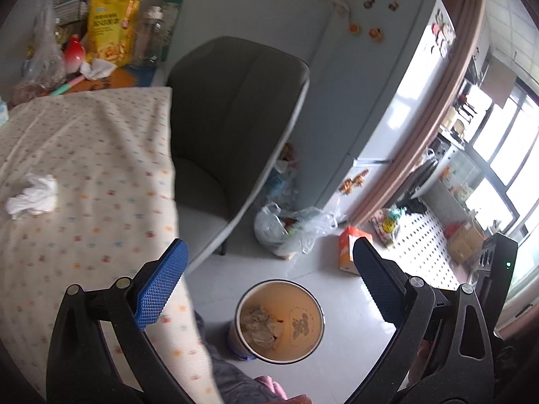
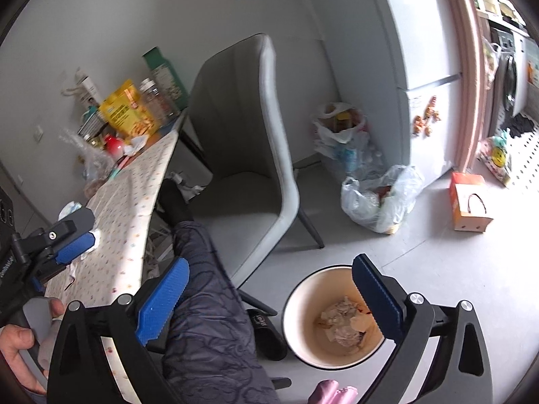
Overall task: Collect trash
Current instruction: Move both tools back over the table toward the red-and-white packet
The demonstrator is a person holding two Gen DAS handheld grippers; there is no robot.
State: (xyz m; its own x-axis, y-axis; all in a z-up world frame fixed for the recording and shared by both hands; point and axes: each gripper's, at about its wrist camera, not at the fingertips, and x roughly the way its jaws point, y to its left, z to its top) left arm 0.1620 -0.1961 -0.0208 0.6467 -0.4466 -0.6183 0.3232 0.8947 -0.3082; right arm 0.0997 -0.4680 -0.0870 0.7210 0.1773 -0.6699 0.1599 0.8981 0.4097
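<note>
I found the table [image 1: 84, 155], under a dotted cloth, filling the left of the left wrist view, with a grey chair [image 1: 232, 107] drawn up beside it and a pale refrigerator [image 1: 377, 77] behind. On the floor by the refrigerator lay a clear plastic bag [image 2: 380, 198] of rubbish and an orange carton [image 2: 468, 205]. The round waste bin [image 2: 303, 306] stood on the floor beside my seated leg [image 2: 209, 306], holding crumpled paper [image 2: 340, 323]. My left gripper [image 1: 269, 289] hung above the bin with its blue pads [image 1: 161, 289] spread wide and nothing between them. My right gripper [image 2: 269, 299] was likewise fully apart and empty, one pad over the bin's rim. One crumpled white tissue [image 1: 33, 198] remained on the cloth, well apart from both tools. A yellow snack bag [image 1: 113, 23] stood among clutter at the table's far end.
</note>
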